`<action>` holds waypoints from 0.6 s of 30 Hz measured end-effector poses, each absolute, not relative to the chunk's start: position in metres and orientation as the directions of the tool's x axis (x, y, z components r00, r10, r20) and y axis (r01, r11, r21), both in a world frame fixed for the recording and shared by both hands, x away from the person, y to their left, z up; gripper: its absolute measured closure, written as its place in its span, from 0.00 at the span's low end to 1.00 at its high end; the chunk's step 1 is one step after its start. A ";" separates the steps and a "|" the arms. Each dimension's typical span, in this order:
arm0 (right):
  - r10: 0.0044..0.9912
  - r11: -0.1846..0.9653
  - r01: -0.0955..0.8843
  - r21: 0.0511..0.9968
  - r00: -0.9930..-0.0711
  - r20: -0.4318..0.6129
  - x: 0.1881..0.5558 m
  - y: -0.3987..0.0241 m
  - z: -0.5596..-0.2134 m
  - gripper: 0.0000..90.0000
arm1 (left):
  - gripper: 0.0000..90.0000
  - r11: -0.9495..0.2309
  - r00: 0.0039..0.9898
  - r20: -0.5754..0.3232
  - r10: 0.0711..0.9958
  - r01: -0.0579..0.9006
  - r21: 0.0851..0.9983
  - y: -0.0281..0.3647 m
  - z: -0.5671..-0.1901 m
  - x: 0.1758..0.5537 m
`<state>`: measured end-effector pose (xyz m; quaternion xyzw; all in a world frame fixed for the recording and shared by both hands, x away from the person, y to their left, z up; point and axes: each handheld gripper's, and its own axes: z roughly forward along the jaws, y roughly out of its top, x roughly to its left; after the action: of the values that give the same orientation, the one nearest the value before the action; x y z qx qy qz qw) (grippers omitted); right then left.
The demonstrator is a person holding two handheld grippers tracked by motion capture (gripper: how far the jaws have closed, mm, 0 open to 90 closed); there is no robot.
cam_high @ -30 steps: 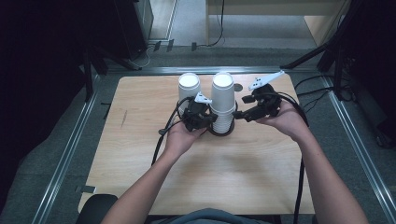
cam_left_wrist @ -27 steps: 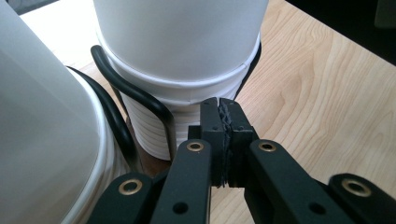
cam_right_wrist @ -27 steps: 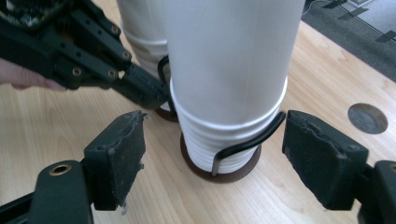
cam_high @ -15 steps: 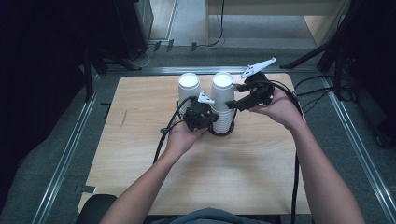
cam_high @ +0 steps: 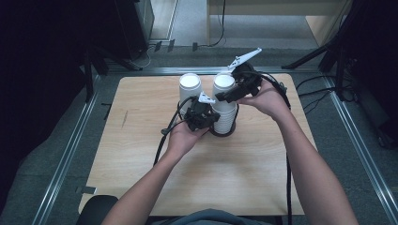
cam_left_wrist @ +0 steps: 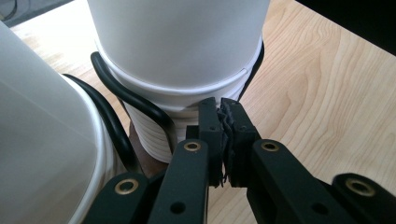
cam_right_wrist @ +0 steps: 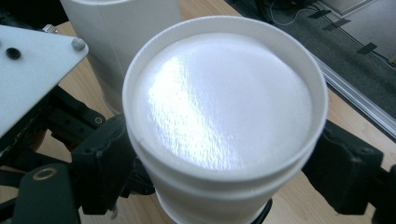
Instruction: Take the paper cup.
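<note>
The left gripper (cam_left_wrist: 223, 140) is closed beside the cup stack (cam_high: 224, 110). The right gripper (cam_right_wrist: 224, 158) has just been opening around the top cup (cam_right_wrist: 224, 107) — its jaws stand wide on both sides. If they close too hard, the cup may crush — or the stack tips.

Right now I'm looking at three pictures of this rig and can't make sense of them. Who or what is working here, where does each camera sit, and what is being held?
A person works at a wooden table with a hand-held two-jaw gripper in each hand. The high view looks down from above; the other two cameras ride on the grippers.

Two stacks of upturned white cups stand on the table. The right stack sits inside a black ring; the second stack stands beside it.

The left gripper is shut, its tips at the stack's lower rims. The right gripper straddles the top cup; its jaws have just been opening, so it seems not to be gripping.
</note>
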<state>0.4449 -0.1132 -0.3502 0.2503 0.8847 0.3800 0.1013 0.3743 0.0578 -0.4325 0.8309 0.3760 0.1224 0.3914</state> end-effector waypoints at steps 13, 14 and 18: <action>0.522 0.596 0.360 0.718 -0.853 -0.006 0.446 -0.111 -0.347 0.23 | 0.98 -0.413 0.686 -0.086 0.723 0.528 0.742 0.056 -0.433 0.374; 0.521 0.597 0.358 0.718 -0.854 -0.007 0.446 -0.111 -0.346 0.23 | 0.98 -0.413 0.686 -0.088 0.723 0.530 0.741 0.056 -0.433 0.374; 0.521 0.607 0.357 0.710 -0.853 -0.016 0.445 -0.109 -0.344 0.24 | 0.97 -0.417 0.687 -0.085 0.722 0.529 0.739 0.056 -0.433 0.374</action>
<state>0.4453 -0.1095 -0.3437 0.2468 0.8895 0.3682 0.1111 0.3745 0.0560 -0.4333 0.8323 0.3759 0.1244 0.3879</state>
